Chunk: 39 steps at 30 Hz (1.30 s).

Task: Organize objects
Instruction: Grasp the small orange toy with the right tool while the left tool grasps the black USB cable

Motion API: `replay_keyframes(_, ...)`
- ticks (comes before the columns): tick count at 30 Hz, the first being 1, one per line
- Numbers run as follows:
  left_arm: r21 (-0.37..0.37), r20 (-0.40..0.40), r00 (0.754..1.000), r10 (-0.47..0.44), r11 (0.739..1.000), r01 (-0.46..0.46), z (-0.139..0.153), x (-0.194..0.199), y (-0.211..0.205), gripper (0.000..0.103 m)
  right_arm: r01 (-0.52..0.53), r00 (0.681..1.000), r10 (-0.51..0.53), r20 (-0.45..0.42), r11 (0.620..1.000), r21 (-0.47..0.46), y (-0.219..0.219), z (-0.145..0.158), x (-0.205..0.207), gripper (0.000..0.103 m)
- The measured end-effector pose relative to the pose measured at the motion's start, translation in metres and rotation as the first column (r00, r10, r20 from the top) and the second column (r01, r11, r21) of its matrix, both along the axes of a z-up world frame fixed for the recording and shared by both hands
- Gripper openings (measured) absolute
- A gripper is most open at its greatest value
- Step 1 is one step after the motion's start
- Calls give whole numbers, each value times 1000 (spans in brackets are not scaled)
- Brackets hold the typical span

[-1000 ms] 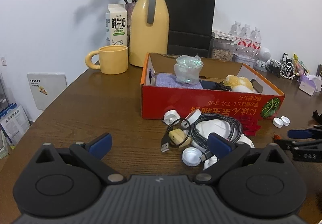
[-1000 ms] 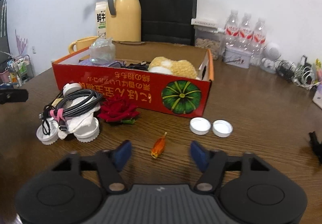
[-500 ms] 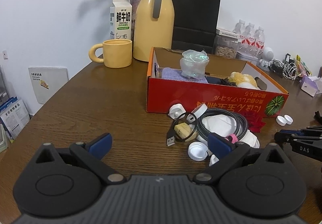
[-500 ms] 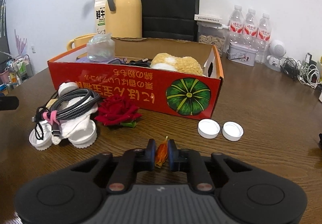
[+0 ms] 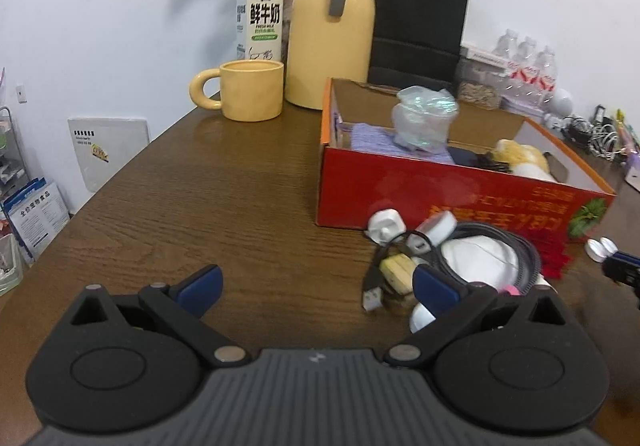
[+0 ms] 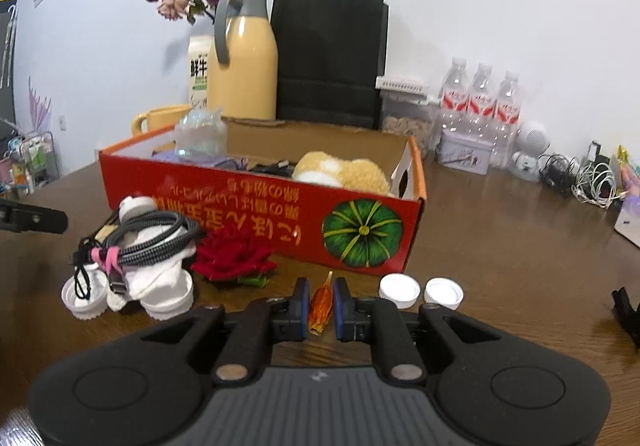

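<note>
- The right hand-held gripper (image 6: pixel 321 304) is clamping a small orange wrapped candy (image 6: pixel 322 302), its long axis running forward along the fingers.
- The red box (image 6: pixel 256 213) is lying straight ahead, just beyond the candy; the right hand is nearer.
- The left hand-held gripper (image 5: pixel 316 286) is hanging open and empty, the cable pile (image 5: pixel 472 258) by its right finger; only its view shows the tabletop (image 5: pixel 224 197) left of the box.

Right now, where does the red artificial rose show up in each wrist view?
Left wrist: the red rose lies at far right against the red box's front, mostly hidden behind the coiled cable.
Right wrist: the rose sits left of centre, in full view before the box, beside the cable pile.
Shared landmark: the yellow thermos behind the box.
</note>
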<state>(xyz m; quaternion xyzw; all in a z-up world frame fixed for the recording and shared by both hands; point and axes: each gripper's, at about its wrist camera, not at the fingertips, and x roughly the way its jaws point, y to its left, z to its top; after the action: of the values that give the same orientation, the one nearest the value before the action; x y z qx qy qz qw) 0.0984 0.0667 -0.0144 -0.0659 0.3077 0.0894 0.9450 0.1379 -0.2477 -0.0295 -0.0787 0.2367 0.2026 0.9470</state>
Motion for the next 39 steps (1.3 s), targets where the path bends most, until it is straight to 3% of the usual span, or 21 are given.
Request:
replay_keyframes(9, 2, -64, 997, -32, 999, 32, -11, 42, -3, 98, 14, 1000, -14, -1, 1000, 11, -1, 0, 2, 11)
replay_keyframes(14, -19, -58, 996, -60, 998, 59, -12, 50, -3, 80, 14, 1000, -14, -2, 1000, 13, -2, 0, 2, 11)
replay_keyframes(18, -76, -45, 994, -96, 993, 93, -13, 54, -3, 57, 18, 1000, -18, -4, 1000, 18, -3, 0, 2, 11)
replay_keyframes(26, -103, -36, 997, -72, 992, 68, -14, 57, -2, 40, 22, 1000, -22, -7, 1000, 21, -3, 0, 2, 11)
replay_keyframes(30, -101, -35, 997, -70, 993, 66, -16, 55, -2, 10, 26, 1000, -26, -7, 999, 23, -4, 0, 2, 11)
replay_keyframes(39, -62, 23, 999, -47, 997, 49, -10, 33, -7, 9, 31, 1000, -31, 0, 999, 26, -4, 1, 1, 11)
